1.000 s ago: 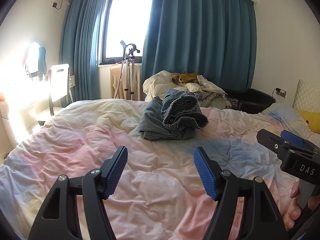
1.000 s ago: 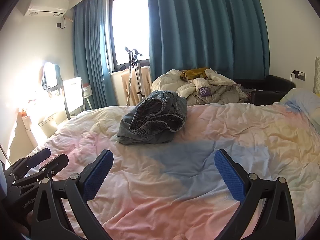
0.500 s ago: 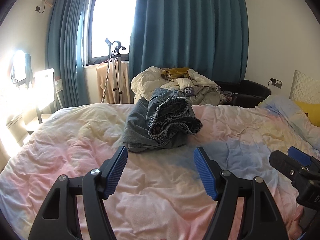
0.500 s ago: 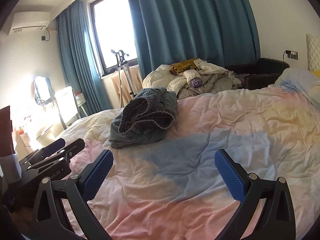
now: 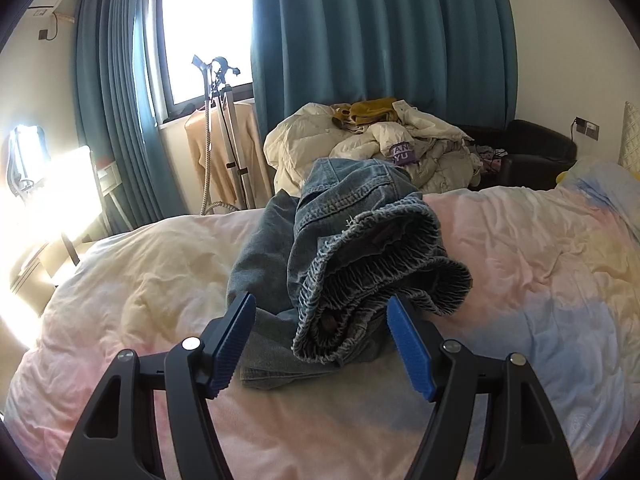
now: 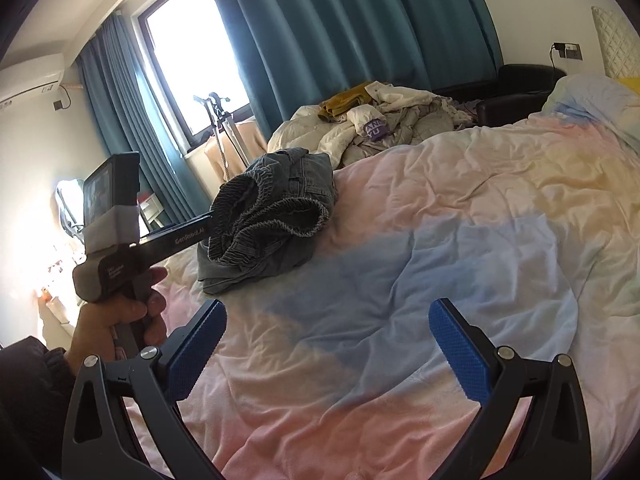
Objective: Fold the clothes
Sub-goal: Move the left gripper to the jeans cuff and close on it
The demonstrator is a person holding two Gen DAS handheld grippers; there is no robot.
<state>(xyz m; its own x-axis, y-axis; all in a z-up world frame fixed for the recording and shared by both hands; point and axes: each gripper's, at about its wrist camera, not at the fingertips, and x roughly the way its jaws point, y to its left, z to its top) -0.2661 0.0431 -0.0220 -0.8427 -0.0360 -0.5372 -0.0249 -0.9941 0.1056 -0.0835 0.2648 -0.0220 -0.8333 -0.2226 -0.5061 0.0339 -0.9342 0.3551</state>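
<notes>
Jeans [image 5: 360, 248] lie bunched in a heap mid-bed [image 5: 520, 280], nothing folded yet. Your left tongs [image 5: 320, 332] gape wide just around the elastic waistband; your right tongs [image 6: 328, 344] hang wide and empty, well apart from it.

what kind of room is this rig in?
A bedroom, most likely: a bed with a pastel duvet, teal curtains over the window, and a heap of clothes and bedding behind the crumpled jeans.

Teal curtains [image 5: 380, 40], sunlit window [image 5: 204, 28], pastel bed [image 5: 520, 264].
</notes>
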